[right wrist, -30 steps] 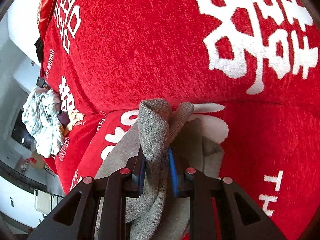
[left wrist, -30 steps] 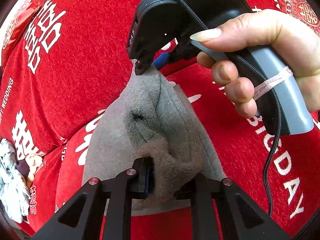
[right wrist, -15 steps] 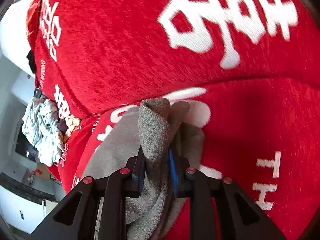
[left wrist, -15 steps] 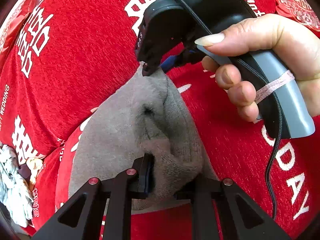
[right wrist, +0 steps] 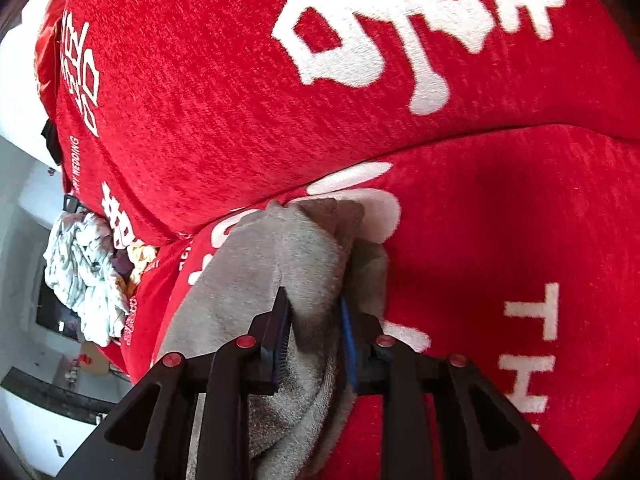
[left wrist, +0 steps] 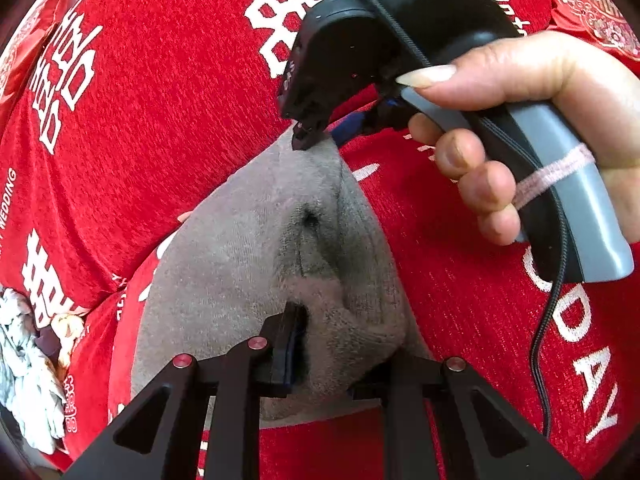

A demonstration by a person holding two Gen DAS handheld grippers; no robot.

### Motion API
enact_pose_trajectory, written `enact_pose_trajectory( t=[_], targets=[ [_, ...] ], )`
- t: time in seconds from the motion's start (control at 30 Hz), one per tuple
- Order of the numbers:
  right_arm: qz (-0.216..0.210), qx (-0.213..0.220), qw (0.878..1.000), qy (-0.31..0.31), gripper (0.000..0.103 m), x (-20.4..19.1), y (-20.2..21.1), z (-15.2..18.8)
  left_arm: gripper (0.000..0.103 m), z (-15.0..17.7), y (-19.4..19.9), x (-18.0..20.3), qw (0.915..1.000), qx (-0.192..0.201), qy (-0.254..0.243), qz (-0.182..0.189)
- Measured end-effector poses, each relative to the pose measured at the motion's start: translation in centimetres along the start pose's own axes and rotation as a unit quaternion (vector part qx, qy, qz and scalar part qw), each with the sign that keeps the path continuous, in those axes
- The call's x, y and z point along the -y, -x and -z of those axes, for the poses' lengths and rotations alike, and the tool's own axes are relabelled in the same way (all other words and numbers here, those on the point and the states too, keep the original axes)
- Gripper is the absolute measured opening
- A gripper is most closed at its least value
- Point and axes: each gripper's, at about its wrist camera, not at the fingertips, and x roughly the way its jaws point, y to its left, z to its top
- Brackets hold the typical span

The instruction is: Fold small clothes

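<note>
A grey fleece garment [left wrist: 240, 264] lies stretched over the red seat cushion [left wrist: 460, 280]. My left gripper [left wrist: 340, 344] is shut on a bunched fold at its near end. My right gripper [left wrist: 310, 140], held by a hand [left wrist: 520, 92], pinches the garment's far corner. In the right wrist view the right gripper [right wrist: 314, 312] is shut on a thick fold of the grey garment [right wrist: 280, 256], close above the seat where it meets the backrest.
The red sofa backrest [left wrist: 160, 80] with white characters rises behind the garment. A heap of pale crumpled clothes [left wrist: 28, 368] lies at the left end of the sofa and also shows in the right wrist view [right wrist: 84, 268]. A red cushion [left wrist: 592, 4] sits top right.
The garment has been pulled longer and flatter between the two grippers. My right gripper has moved farther back and lower toward the seat and backrest seam. Both grips have held.
</note>
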Motion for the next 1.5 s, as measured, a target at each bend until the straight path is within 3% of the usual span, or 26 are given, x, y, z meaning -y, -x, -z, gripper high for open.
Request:
enact_pose_trajectory(
  t=[0.03, 0.1, 0.17, 0.33, 0.53, 0.7, 0.83, 1.07, 1.27, 1.37, 1.5],
  targets=[
    [0.003, 0.001, 1.000, -0.004, 0.031, 0.1, 0.2, 0.0, 0.019, 0.0, 0.0, -0.2, 1.0000, -0.001, 0.002, 0.004],
    [0.004, 0.001, 1.000, -0.008, 0.042, 0.1, 0.7, 0.0, 0.049, -0.1, 0.0, -0.5, 0.9996, -0.005, 0.012, 0.024],
    [0.011, 0.005, 1.000, -0.008, 0.056, 0.0, 1.2, 0.0, 0.061, 0.0, 0.2, -0.9, 0.9990, -0.003, 0.027, 0.034],
    [0.021, 0.017, 1.000, 0.007, 0.057, -1.5, 2.9, 0.7, 0.061, 0.5, 0.6, -1.3, 0.9983, -0.002, 0.035, 0.046],
    [0.037, 0.043, 0.996, 0.065, 0.057, -6.0, 4.9, 1.5, 0.061, 1.3, 1.6, -2.5, 0.9968, 0.006, 0.047, 0.064],
    [0.009, 0.039, 0.993, 0.112, 0.057, -10.4, 4.9, 2.4, 0.061, 1.9, 2.0, -4.5, 0.9922, 0.009, 0.068, 0.104],
    [-0.012, 0.006, 0.994, 0.113, 0.060, -11.6, 2.8, 3.2, 0.061, 3.0, 2.4, -7.6, 0.9832, 0.023, 0.100, 0.151],
    [0.016, -0.035, 0.998, 0.059, 0.059, -7.5, -0.1, 4.5, 0.061, 4.6, 0.3, -12.8, 0.9625, 0.013, 0.176, 0.206],
    [0.028, -0.005, 0.999, 0.025, 0.059, -4.3, 2.9, 5.9, 0.062, 5.6, 1.3, -13.3, 0.9516, 0.020, 0.168, 0.256],
    [0.039, 0.008, 0.998, 0.038, 0.059, -4.9, 4.7, 7.0, 0.061, 5.3, 0.8, -14.8, 0.9489, 0.010, 0.192, 0.250],
    [0.032, 0.019, 0.996, 0.076, 0.059, -7.2, 6.7, 10.0, 0.061, 5.3, -0.3, -17.5, 0.9265, 0.000, 0.243, 0.287]
  ],
)
